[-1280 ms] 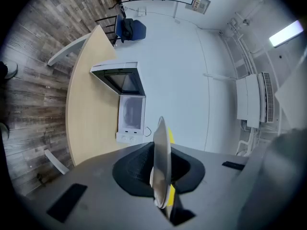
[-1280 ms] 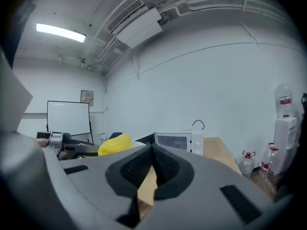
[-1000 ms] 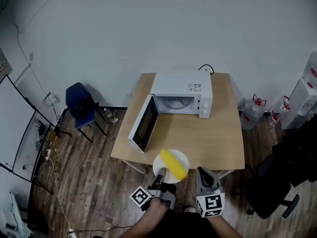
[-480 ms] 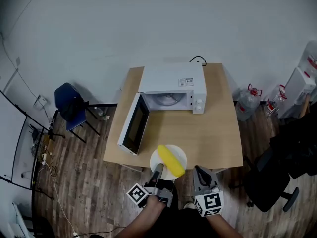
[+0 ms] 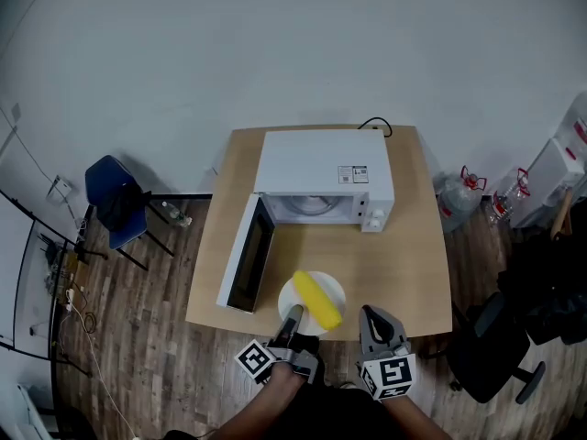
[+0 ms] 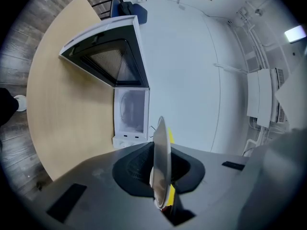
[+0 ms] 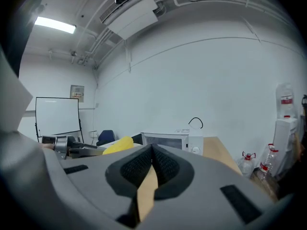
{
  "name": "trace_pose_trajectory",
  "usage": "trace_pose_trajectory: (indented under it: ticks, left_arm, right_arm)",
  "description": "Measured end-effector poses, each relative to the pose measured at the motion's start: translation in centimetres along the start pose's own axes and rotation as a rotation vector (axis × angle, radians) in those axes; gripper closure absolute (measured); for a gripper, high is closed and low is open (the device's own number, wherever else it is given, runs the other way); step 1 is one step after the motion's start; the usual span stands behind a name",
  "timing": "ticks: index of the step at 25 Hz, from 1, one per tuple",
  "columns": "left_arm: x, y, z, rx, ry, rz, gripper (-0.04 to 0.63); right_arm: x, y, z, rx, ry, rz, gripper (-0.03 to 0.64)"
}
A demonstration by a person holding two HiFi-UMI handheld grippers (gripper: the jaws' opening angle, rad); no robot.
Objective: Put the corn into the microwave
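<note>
**Corn on its plate at the near edge, microwave open and waiting**

Your left gripper (image 5: 293, 319) is clamped on the rim of the white plate (image 5: 286, 299), its jaws nearly together with only that thin rim between them. The corn (image 5: 317, 300) lies across the plate, and the plate sits over the near edge of the table (image 5: 408, 255). The head view does not show whether it rests on the wood or is held just clear.

Your right gripper (image 5: 374, 323) has its jaws closed on each other with nothing in them, and it hangs just beside the plate.

The microwave (image 5: 321, 165) stands at the far side of the table. Its door (image 5: 244, 257) is swung wide to the left and its chamber looks empty.

So the door is open and the plate is gripped. You have yet to bring the plate across the bare tabletop, slide it into the chamber, set it down and let go.
</note>
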State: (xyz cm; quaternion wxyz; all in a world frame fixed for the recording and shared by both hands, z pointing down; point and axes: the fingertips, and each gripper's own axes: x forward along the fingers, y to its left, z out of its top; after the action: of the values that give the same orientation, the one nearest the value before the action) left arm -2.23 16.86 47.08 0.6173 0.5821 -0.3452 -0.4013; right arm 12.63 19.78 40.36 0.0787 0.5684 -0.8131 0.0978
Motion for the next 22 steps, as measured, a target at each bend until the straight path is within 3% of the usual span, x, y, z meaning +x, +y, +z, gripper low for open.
trace_pose_trajectory:
  ticks: [10, 13, 16, 22]
  left_arm:
    - [6.2, 1.7, 5.0, 0.01, 0.123, 0.024, 0.566]
    - [8.0, 2.4, 6.4, -0.022, 0.15, 0.031, 0.566]
    - [8.9, 4.0, 7.8, -0.006, 0.184, 0.065, 0.566]
    - [11.5, 5.6, 7.7, 0.0, 0.232, 0.073, 0.566]
  right_arm:
    - [8.4, 0.2, 1.3, -0.018, 0.056, -0.046, 0.557]
    - [10.0, -0.8, 0.7, 0.008, 0.083, -0.101, 0.557]
    - [11.2, -1.1, 0.5, 0.017, 0.093, -0.149, 0.557]
    - [12.7, -0.8, 1.0, -0.006, 0.102, -0.173, 0.557]
